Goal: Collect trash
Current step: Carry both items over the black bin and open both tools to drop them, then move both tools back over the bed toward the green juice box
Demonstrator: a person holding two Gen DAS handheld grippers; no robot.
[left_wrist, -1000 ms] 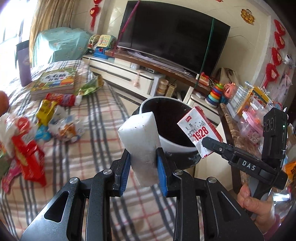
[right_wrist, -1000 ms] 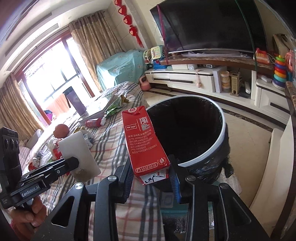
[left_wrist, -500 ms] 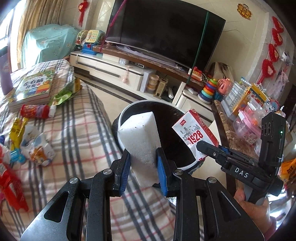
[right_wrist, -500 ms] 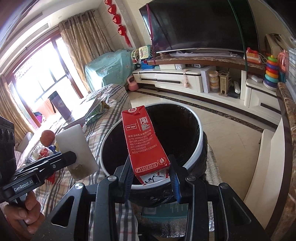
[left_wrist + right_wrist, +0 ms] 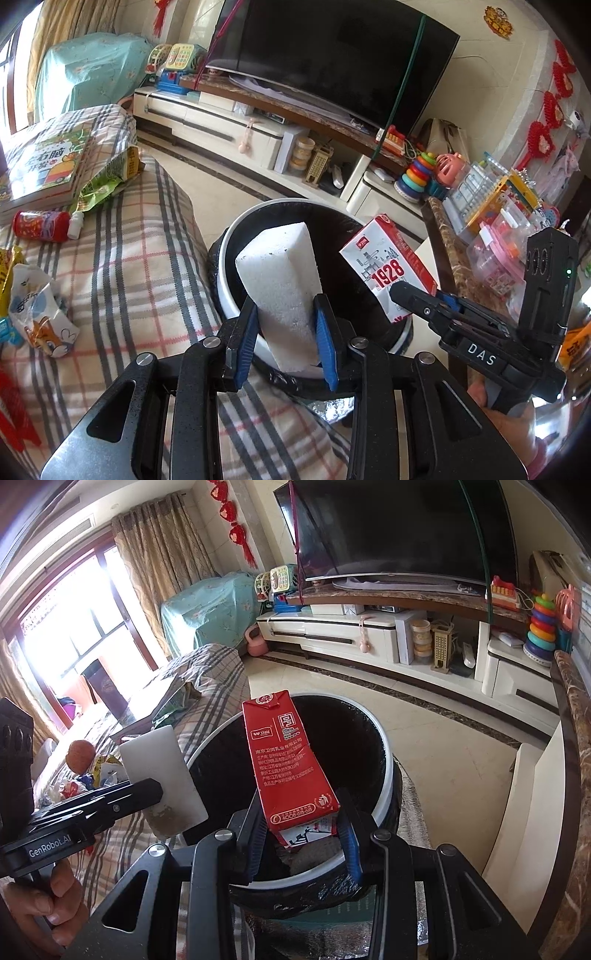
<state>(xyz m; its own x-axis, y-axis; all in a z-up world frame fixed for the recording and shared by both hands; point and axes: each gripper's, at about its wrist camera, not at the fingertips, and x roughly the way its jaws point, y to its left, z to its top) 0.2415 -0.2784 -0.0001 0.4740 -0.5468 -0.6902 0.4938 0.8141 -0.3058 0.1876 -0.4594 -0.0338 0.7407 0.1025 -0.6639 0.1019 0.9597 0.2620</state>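
The left gripper [image 5: 286, 334] pinches a white foam block [image 5: 280, 280], and the right gripper [image 5: 301, 834] pinches a red milk carton [image 5: 290, 760]; both tilt forward above the black-lined trash bin [image 5: 384, 775] mouth.

A family living room: a big dark television [image 5: 399, 528] on a long white media cabinet [image 5: 369, 635], children's stacking rings [image 5: 541, 627], red knot ornaments [image 5: 236, 528] by the curtains [image 5: 162, 561], a plaid-covered couch [image 5: 140, 258].
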